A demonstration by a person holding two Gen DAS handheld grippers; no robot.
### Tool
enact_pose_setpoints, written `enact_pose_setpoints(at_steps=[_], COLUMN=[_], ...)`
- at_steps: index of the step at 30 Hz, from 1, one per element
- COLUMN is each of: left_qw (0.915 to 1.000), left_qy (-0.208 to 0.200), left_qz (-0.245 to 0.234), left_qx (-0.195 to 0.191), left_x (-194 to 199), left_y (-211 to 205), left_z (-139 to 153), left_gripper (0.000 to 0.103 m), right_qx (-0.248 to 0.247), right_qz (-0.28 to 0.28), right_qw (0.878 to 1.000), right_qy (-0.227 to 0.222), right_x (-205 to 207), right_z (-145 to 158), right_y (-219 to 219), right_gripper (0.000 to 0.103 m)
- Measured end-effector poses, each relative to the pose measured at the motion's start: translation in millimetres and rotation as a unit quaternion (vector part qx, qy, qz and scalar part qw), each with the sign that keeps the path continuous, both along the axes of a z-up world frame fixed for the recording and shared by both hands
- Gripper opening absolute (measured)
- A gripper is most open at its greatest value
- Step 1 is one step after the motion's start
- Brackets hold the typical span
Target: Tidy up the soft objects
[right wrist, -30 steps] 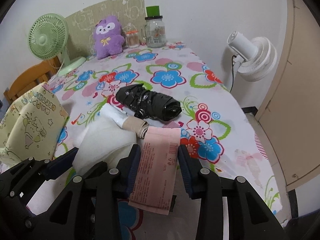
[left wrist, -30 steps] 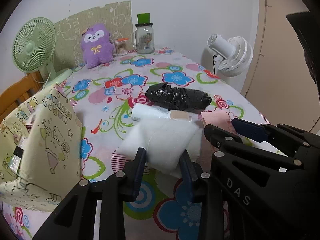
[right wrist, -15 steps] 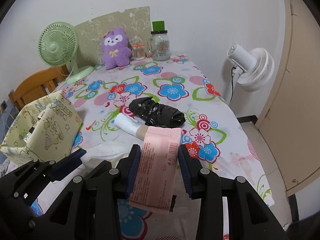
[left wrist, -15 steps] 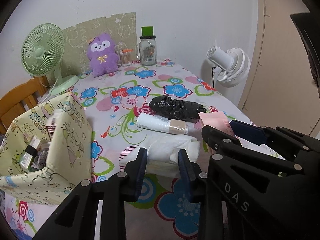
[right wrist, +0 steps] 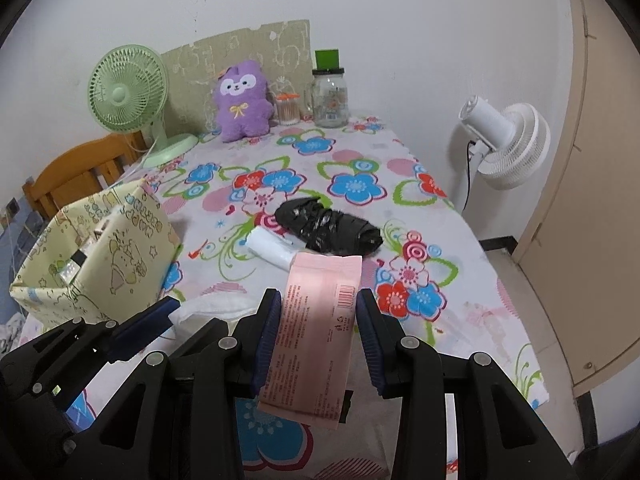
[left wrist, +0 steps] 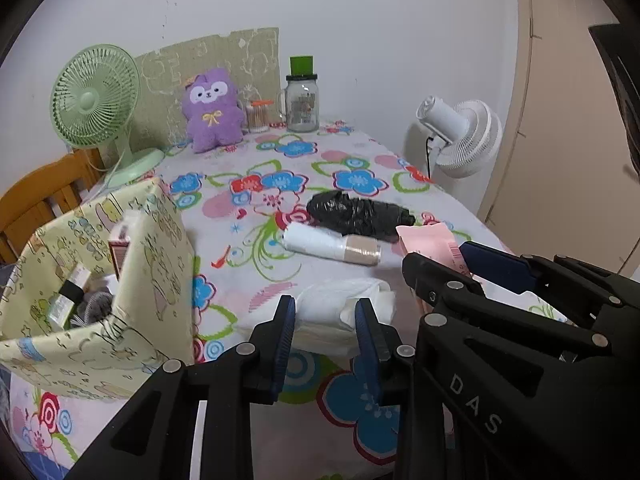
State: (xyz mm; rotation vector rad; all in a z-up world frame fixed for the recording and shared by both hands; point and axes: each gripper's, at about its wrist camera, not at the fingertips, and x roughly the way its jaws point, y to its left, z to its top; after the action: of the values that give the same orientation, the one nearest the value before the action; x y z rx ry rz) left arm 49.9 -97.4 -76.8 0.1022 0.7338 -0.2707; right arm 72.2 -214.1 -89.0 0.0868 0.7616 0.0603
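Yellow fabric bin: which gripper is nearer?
Left. The left gripper sits just right of the yellow fabric bin, straddling the white soft pack. The right gripper is farther right, beyond the left one, around the pink packet.

The right gripper holds a pink packet between its fingers. Beyond lie a white roll and black bag; a box sits left.
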Motion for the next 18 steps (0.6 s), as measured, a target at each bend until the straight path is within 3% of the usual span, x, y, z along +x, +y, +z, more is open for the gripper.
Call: enact_pose_setpoints(at_steps=[3, 5, 12, 18], left_qw=[0.9999, 0.9998, 0.9996, 0.9990], left_qy=[0.009, 0.013, 0.012, 0.033], left_qz=[-0.008, -0.016, -0.027, -0.030], left_qx=[0.000, -0.002, 0.005, 0.009], left_x=[0.2, 0.2, 9.7, 20.6], left_y=[0.1, -0.7, -6.7, -10.1], left_z=[-6.9, -10.5, -16.8, -31.0], left_gripper=[0.047, 0.067, 0.081, 0.085], right_qx=[0.001, 0.004, 0.012, 0.013], right_qz=[-0.001, -0.004, -0.015, -0.015], right_qw=[1.000, 1.000, 0.999, 0.999], right_qy=[0.009, 0.015, 0.027, 0.043], right_x=[0.6, 2.4, 10.5, 20.5], right_z=[-7.4, -12.1, -21.1, -32.6], right_y=[-0.7, -2.5, -12.2, -13.9], right_gripper=[0.042, 0.042, 0.041, 0.041])
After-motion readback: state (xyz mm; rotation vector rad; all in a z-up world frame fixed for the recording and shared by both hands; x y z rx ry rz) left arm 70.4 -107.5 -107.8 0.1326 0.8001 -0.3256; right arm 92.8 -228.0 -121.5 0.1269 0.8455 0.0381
